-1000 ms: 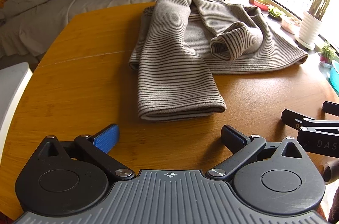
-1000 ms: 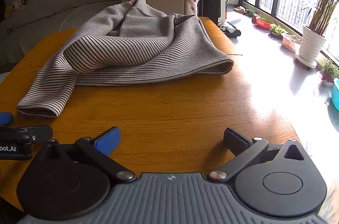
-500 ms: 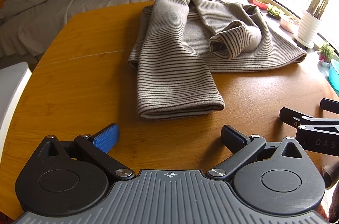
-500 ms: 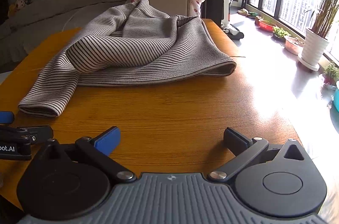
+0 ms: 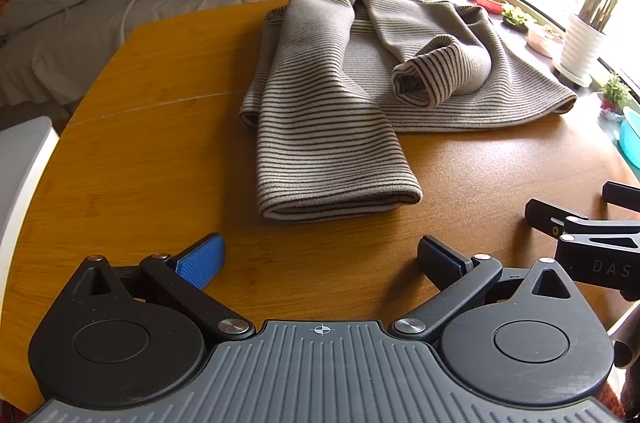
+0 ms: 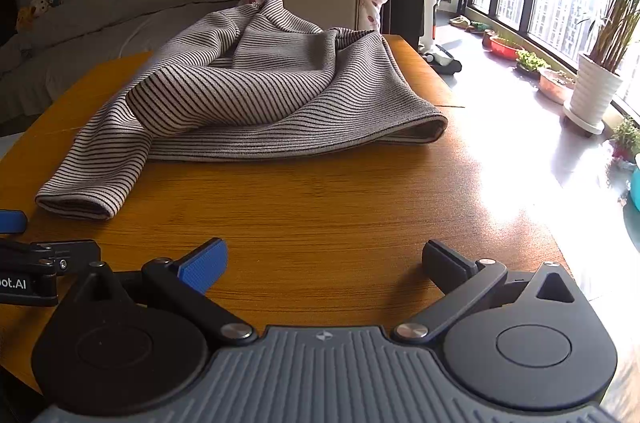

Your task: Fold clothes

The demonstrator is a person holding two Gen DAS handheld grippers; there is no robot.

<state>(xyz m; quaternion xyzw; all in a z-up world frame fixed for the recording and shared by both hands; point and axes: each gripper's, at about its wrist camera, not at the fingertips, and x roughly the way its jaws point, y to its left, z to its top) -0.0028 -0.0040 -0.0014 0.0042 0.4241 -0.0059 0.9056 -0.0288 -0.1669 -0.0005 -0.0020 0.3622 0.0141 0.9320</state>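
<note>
Striped sweater [image 5: 340, 111] lies untouched; both grippers' fingers [image 5: 202, 261] [image 6: 206, 265] spread wide, empty.

Sweater [image 5: 360, 71]: grey-beige knit with thin dark horizontal stripes. Lies unfolded and rumpled on the worktop [image 5: 140, 163], body spread toward the far edge, upper part bunched into a ridge there. One sleeve [image 5: 328, 151] runs straight from the body toward the near edge, flat, cuff end open and facing the near side. Other sleeve [image 5: 444, 71] is folded back over the body, its cuff curled into a loose open roll resting on the fabric. Hem of the body forms a soft doubled edge along the window side [image 6: 424, 127]. In the right wrist view the near sleeve [image 6: 92, 175] ends left of the body.
</note>
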